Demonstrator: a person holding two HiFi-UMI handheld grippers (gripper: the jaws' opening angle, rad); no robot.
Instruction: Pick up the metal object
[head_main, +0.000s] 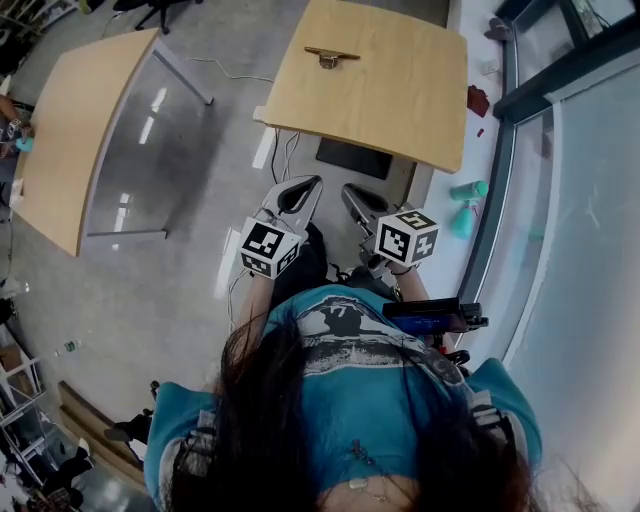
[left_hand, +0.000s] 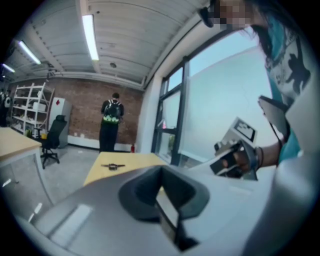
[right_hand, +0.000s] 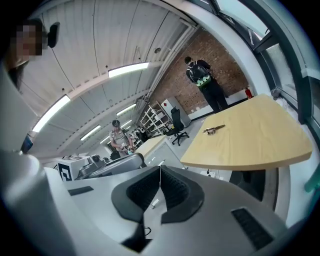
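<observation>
A person in a teal shirt (head_main: 350, 400) stands back from a light wood table (head_main: 400, 110), a gripper raised in each hand at chest height. The left gripper (head_main: 309, 186) has its claw pinched closed with nothing in it; the left gripper view shows the dark pads (left_hand: 142, 192) meeting at the tip. The right gripper (head_main: 351, 192) is likewise drawn tight and empty, just beside the left one at its 3 o'clock, each carrying its marker cube.

The metal object (head_main: 330, 56), a slim bar on a small round base, lies alone on the tabletop near the far edge, at 12 o'clock from both grippers and well apart from them. It also shows in the left gripper view (left_hand: 113, 166) and the right gripper view (right_hand: 214, 129).

A second wood table (head_main: 70, 140) stands at 10 o'clock across the grey floor. Beyond the first table, a bystander wearing a backpack (left_hand: 111, 120) faces a brick wall (left_hand: 75, 107), with an office chair (left_hand: 51, 140) nearby.
</observation>
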